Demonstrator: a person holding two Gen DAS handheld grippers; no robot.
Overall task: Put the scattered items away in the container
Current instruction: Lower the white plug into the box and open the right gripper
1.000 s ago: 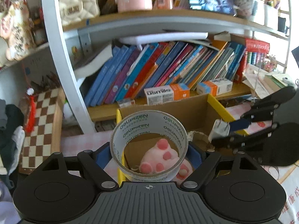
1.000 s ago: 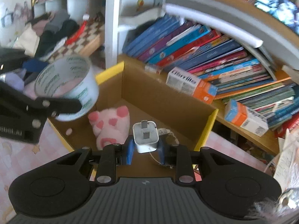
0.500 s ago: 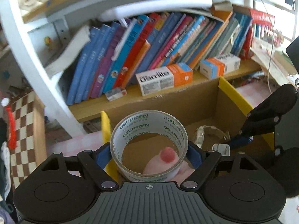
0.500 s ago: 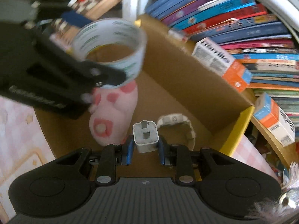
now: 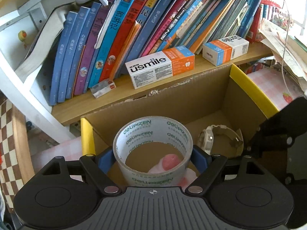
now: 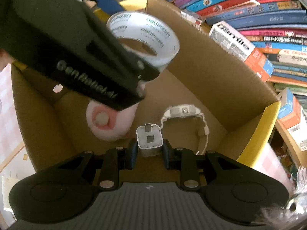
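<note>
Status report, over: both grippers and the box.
Left gripper shut on tape roll, right gripper shut on charger plug, both above cardboard box. Wristwatch, pink plush lie inside below.

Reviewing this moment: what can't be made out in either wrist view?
- Pink plush toy: mostly hidden, by the left gripper in the right wrist view and by the tape roll in the left wrist view.
- Charger: its lower part sits behind the right gripper; any cable is unseen.
- Box floor near both cameras: covered by the gripper bodies.
- Watch face: too small to read.
</note>
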